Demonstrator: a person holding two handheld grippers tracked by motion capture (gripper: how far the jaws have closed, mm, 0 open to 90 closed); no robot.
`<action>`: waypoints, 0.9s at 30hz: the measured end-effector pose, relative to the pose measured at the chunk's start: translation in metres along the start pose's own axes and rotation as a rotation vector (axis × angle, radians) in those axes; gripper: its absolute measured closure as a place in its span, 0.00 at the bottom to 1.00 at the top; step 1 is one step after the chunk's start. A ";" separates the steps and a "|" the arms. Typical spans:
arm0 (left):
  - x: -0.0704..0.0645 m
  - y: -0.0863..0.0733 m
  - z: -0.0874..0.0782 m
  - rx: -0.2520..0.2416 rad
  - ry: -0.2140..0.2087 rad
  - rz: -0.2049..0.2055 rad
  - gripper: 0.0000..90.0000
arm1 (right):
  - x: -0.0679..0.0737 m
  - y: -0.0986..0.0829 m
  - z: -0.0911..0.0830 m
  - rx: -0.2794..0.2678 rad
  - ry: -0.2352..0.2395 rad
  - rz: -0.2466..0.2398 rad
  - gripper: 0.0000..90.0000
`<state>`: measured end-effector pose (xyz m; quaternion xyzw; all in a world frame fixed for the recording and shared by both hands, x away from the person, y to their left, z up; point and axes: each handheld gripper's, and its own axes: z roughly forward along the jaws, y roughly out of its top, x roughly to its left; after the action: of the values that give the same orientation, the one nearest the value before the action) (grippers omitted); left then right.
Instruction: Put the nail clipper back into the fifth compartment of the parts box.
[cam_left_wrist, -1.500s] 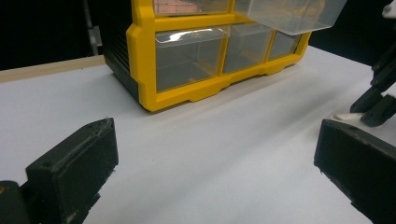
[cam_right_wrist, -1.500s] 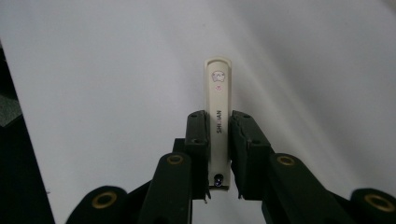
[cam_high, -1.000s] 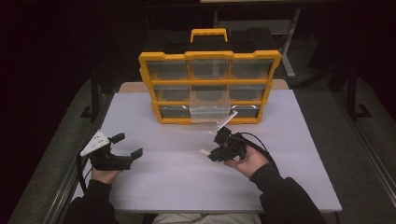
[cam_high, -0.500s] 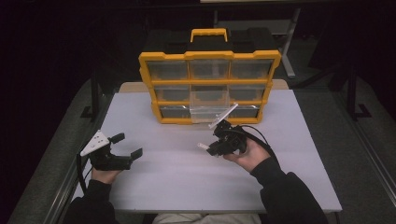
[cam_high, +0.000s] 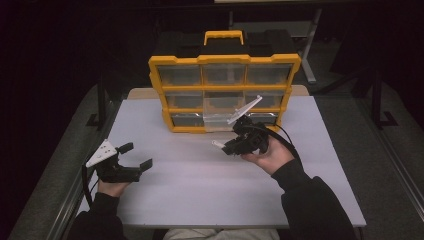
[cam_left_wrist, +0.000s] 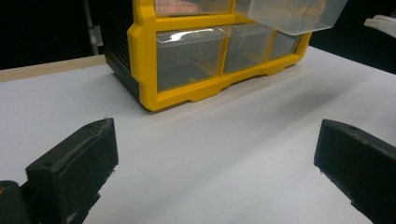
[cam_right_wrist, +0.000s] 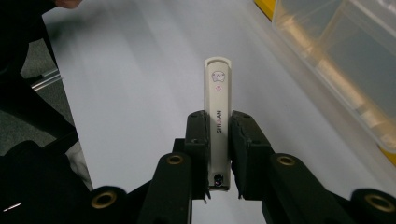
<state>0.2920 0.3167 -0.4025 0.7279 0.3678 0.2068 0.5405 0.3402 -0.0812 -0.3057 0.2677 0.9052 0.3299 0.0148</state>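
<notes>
A yellow organizer (cam_high: 225, 60) with clear drawers stands at the back of the white table (cam_high: 190, 190). One clear drawer (cam_high: 219, 120) in its lower middle is pulled out; it also shows in the right gripper view (cam_right_wrist: 345, 51). My right gripper (cam_high: 231, 148) hovers just in front of that drawer, shut on a slim white stick (cam_right_wrist: 218, 93) with a small printed picture, which points out past the jaws. My left gripper (cam_high: 137, 155) rests at the table's left front, open, nothing between its jaws (cam_left_wrist: 219, 140).
The organizer's yellow frame (cam_left_wrist: 140, 56) and black carry-handled back stand behind the drawers. Bare table lies between the two grippers and along the front. A dark floor and metal table legs surround the table.
My right gripper, holding the white stick, has moved a little farther from the person toward the pulled-out drawer. The left gripper has stayed in place.
</notes>
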 end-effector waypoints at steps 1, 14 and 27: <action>0.000 0.000 0.000 0.000 0.000 0.000 0.00 | 0.000 0.000 0.000 0.000 0.000 0.000 0.85; 0.000 0.000 0.000 0.000 0.000 0.002 0.00 | -0.003 0.021 -0.014 -0.038 -0.014 -0.010 0.85; 0.000 0.000 0.000 0.000 0.001 0.002 0.00 | -0.009 0.032 -0.026 -0.051 -0.041 -0.005 0.85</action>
<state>0.2922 0.3170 -0.4024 0.7281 0.3673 0.2074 0.5402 0.3579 -0.0804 -0.2676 0.2715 0.8966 0.3473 0.0409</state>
